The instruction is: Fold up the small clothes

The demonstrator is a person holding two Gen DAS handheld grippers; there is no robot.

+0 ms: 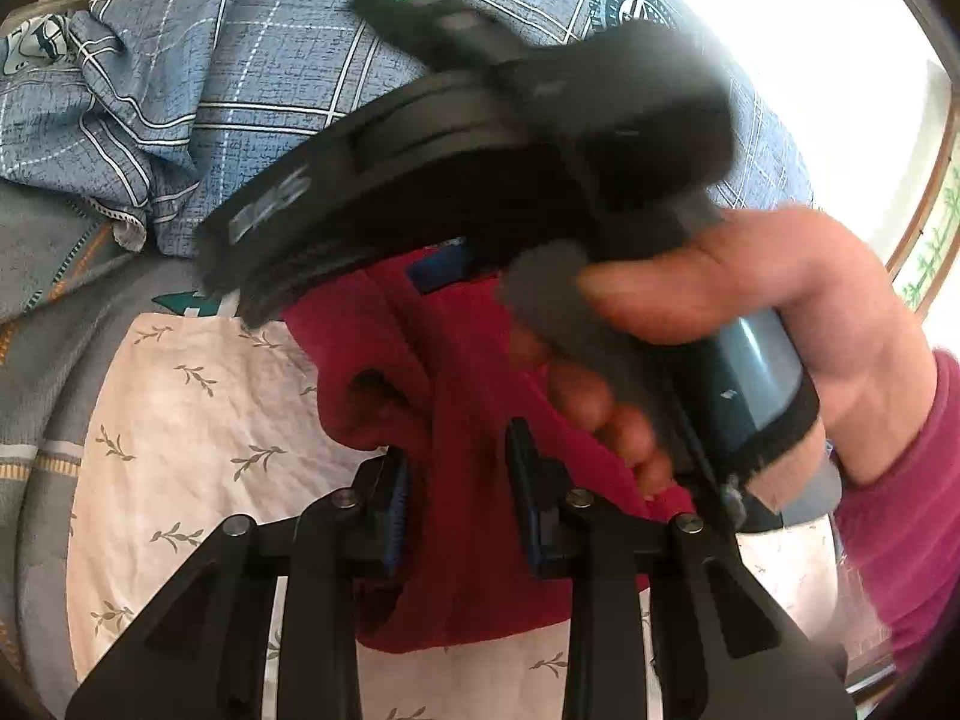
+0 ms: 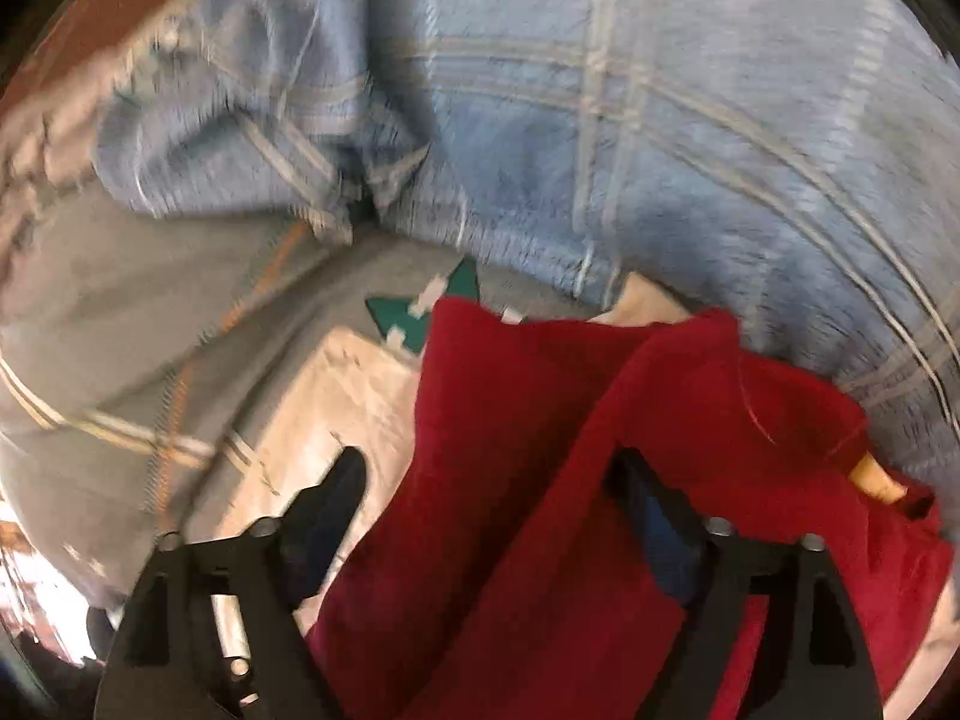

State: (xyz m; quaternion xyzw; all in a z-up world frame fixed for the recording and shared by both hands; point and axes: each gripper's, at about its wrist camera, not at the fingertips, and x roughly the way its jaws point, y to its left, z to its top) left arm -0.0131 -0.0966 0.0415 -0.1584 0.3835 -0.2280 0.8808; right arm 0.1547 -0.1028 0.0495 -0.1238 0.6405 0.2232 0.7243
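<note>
across the lower left of the left wrist view lies a white leaf-print cloth (image 1: 198, 420), with the red garment (image 1: 468, 408) bunched on it at centre. left claw (image 1: 459, 480) has its fingers apart with red fabric running between them, can't tell if it's actually pinching. right claw (image 2: 486, 510) is spread wide, red garment draped between its fingers. right hand (image 1: 750, 324) grips the other tool on the right. blue plaid bedding (image 1: 252, 90) fills the top.
</note>
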